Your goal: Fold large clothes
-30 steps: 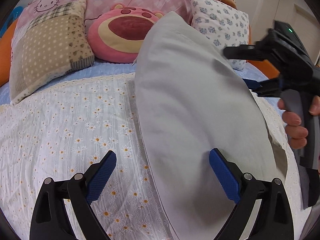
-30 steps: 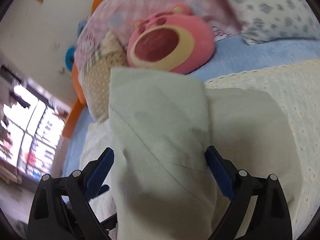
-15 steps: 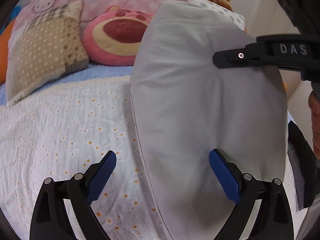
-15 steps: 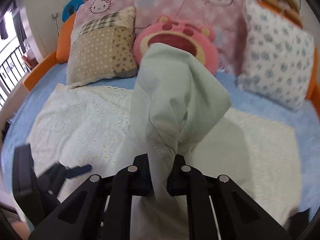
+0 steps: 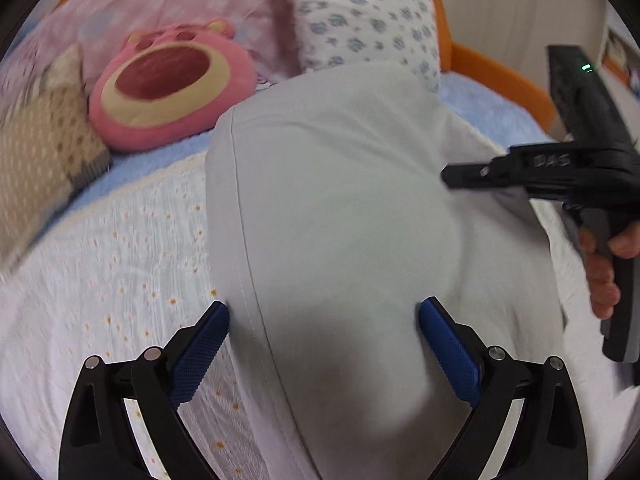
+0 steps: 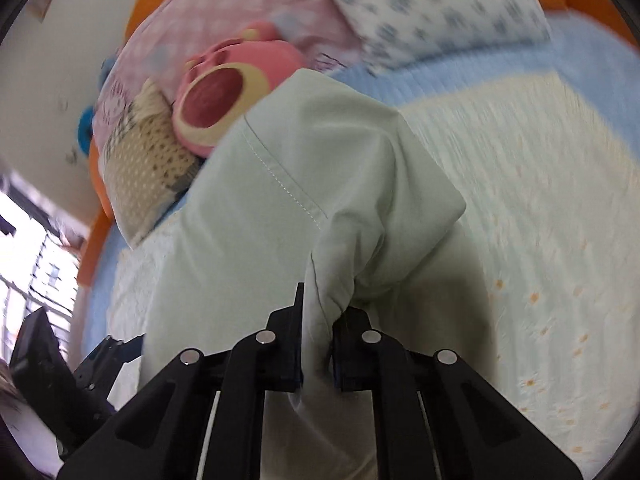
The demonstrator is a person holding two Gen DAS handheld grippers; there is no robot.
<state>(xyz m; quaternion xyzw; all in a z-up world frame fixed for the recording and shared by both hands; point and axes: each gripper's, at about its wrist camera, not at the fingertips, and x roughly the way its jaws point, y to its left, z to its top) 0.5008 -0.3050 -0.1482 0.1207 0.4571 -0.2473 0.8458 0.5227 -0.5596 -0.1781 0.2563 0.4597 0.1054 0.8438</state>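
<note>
The pale green garment (image 5: 340, 220) lies along the middle of the bed (image 5: 120, 264), its far end toward the pillows at the head. It looks light, soft and limp, so it will likely sag and slide unless held by a stitched hem or corner. The right gripper (image 6: 318, 346) is clamped tight on a bunched fold of it. The left gripper (image 5: 324, 340) stands wide open astride the cloth, pressing nothing.

It was a home bedroom: a bed (image 5: 120, 248) with a daisy-print coverlet, an orange bed frame (image 5: 500, 76), a pink bear cushion (image 5: 168, 88), patterned pillows (image 5: 368, 16), and a bright window (image 6: 36, 264) at the side.
</note>
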